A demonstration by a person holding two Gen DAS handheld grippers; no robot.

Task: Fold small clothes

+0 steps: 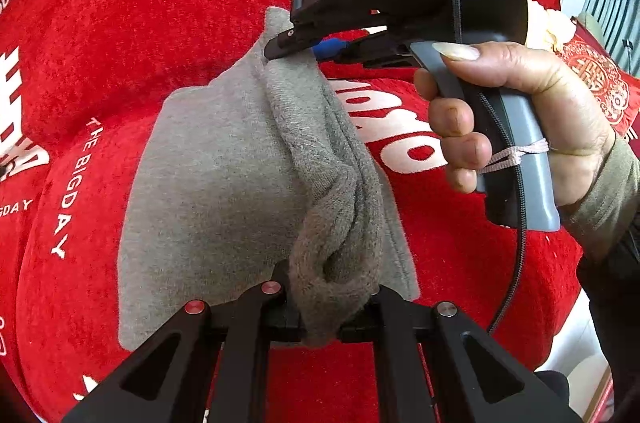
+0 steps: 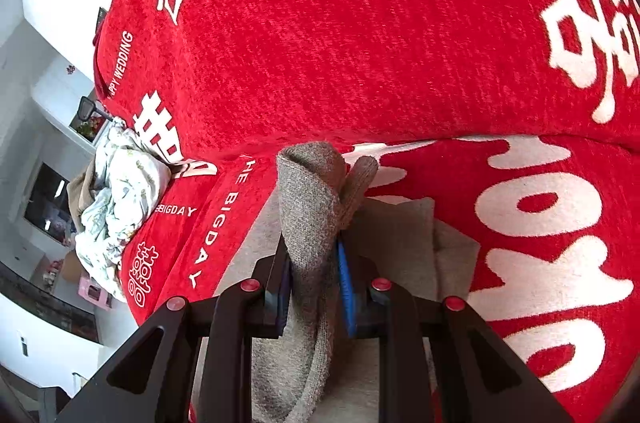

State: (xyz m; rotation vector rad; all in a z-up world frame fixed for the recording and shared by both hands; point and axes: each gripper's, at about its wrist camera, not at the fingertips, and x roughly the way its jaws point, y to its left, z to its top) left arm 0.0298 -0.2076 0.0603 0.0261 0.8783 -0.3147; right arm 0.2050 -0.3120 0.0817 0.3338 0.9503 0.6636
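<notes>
We hold a grey garment (image 1: 224,159), a soft knit piece with a fuzzy, towel-like face, its upper edge bunched into thick folds while the rest hangs slack just over the red blanket (image 1: 168,23). Our left gripper (image 1: 320,323) has its jaws clenched on one gathered end, and our right gripper (image 2: 314,287) grasps the other end between its blue-padded jaws, the cloth rising above them in a rolled lump. The right hand (image 1: 520,119) wraps the grey handle. The blanket carries white lettering and large characters. At its far edge lies a crumpled pale printed cloth (image 2: 120,195); we see no containers.
</notes>
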